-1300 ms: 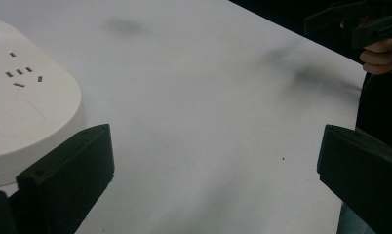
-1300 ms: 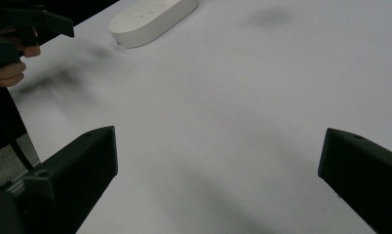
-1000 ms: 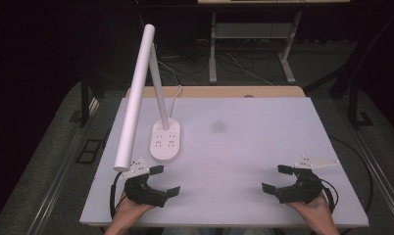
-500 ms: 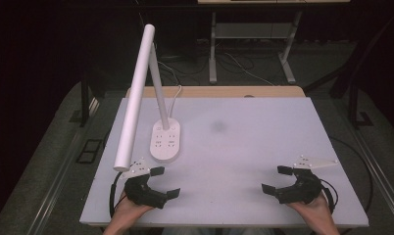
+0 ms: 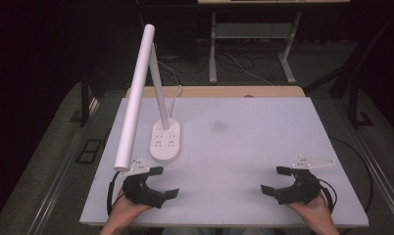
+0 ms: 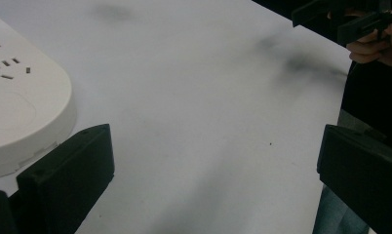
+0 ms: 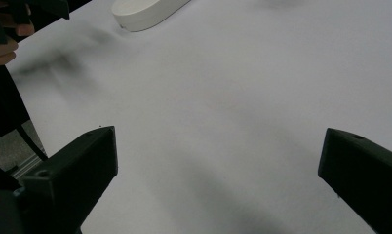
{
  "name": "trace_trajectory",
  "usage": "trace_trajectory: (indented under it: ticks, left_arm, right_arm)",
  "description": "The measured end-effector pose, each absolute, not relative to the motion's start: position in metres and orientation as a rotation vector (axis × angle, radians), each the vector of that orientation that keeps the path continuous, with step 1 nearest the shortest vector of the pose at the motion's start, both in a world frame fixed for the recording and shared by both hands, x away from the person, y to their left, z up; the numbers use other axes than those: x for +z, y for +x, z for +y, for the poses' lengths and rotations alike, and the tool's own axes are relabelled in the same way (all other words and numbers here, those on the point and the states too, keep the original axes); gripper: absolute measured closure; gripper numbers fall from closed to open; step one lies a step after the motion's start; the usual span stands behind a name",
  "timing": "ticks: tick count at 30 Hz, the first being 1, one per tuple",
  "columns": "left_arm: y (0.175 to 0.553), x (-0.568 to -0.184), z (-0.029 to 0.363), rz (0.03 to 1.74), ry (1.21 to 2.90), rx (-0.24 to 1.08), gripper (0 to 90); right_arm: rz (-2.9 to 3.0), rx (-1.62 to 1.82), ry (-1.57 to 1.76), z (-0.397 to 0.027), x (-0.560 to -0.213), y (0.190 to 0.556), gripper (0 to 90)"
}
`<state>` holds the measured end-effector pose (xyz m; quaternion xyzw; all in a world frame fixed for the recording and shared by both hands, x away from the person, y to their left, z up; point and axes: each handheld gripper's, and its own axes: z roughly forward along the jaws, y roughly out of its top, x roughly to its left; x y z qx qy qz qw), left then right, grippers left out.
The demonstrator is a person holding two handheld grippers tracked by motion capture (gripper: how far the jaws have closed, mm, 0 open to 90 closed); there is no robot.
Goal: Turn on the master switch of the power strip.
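Left gripper (image 5: 158, 182): rests at the near left of the tabletop (image 5: 244, 147), fingers (image 6: 67, 180) spread wide with nothing between them.
Right gripper (image 5: 282, 180): rests at the near right edge, fingers (image 7: 72, 175) equally wide and empty.
Desk lamp (image 5: 166, 141): its white oval base, with socket slots on top, stands just beyond and slightly left of the left fingers, close but apart; the stem rises from the base and the long white tube head slants down toward the left gripper, its low end hanging over that gripper's grey plate.
Lamp in the left gripper view: base edge (image 6: 23, 107) lies just ahead of the left-hand finger, not touching.
Change over the last second: almost none; both grippers sit where they were, the left one perhaps a shade nearer the person, and the lamp has not shifted.
Meaning: work on the lamp looks not yet begun; the left gripper is best placed to reach it first.
Cable (image 5: 175, 95): trails off the far edge behind the lamp.
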<state>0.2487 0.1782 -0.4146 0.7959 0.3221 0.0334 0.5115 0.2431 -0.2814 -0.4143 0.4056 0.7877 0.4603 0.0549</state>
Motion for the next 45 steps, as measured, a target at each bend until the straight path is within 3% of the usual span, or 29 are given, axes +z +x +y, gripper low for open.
trace_trajectory:
  ticks: [45]
  left_arm:
    - [0.293, -0.369, 0.199, 0.801, 2.002, 0.125, 0.3]
  right_arm:
    - [2.386, 1.387, 1.230, -0.284, -0.415, 0.244, 0.5]
